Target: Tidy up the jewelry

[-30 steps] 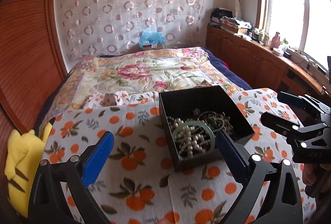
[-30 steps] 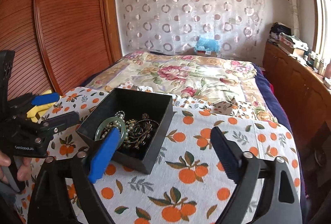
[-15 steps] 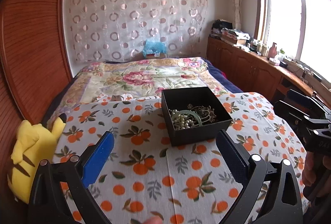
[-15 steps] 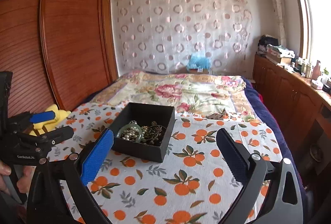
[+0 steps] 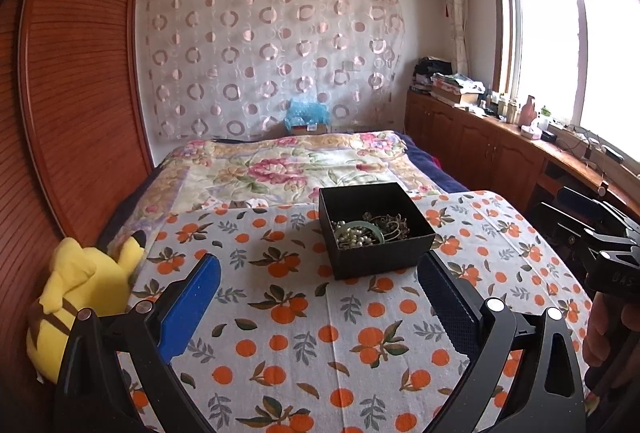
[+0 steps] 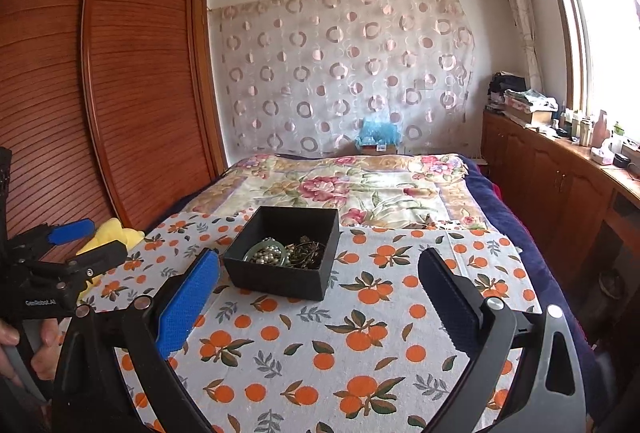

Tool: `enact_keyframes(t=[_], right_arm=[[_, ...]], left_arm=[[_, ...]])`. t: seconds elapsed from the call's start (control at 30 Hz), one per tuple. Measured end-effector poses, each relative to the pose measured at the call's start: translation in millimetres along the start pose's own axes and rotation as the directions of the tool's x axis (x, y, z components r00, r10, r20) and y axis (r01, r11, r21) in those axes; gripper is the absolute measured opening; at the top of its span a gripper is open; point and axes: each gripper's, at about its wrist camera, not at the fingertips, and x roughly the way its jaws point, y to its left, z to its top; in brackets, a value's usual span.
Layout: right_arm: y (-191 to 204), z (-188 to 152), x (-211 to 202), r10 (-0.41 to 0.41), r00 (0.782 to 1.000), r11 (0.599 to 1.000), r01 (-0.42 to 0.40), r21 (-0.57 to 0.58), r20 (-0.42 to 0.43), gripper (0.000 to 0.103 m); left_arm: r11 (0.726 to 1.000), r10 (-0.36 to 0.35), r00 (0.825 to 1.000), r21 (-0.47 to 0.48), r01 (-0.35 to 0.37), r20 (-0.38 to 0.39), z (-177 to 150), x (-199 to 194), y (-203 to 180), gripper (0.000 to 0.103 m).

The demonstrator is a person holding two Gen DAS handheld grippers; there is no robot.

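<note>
Both my claws stand wide apart and carry nothing. My left gripper and my right gripper hang above the white cloth printed with oranges and leaves, well short of the work.

The task's thing, a square black cardboard box with no lid, sits on that cloth toward its far edge. Inside lie a pale green bangle, a strand of white pearls tangled through it, and a dark bronze-coloured cluster of metal pieces. All the jewellery I can see is in the box; none lies on the cloth.

Judgement: the sorting appears finished, or else not begun. I cannot tell which from this position.

If a piece must come out, I would recommend:
- Bring one claw in from above, fingers straddling the bangle's rim, not its middle.
- Steady the box wall with the other claw, since light card will likely slide.
- Lift slowly; the pearls will probably drag along.

A yellow plush toy lies at the left edge, clear of the work.
</note>
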Motion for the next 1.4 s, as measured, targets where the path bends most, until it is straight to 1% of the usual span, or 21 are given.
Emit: enact_keyframes(t=[1.4], right_arm=[[-2.3, 0.4, -1.6, -0.01, 1.0, 1.0, 0.01, 0.0, 0.003, 0.1]], left_arm=[[1.0, -0.005, 1.0, -0.002, 0.005, 0.0, -2.2, -2.6, -3.1, 0.095]])
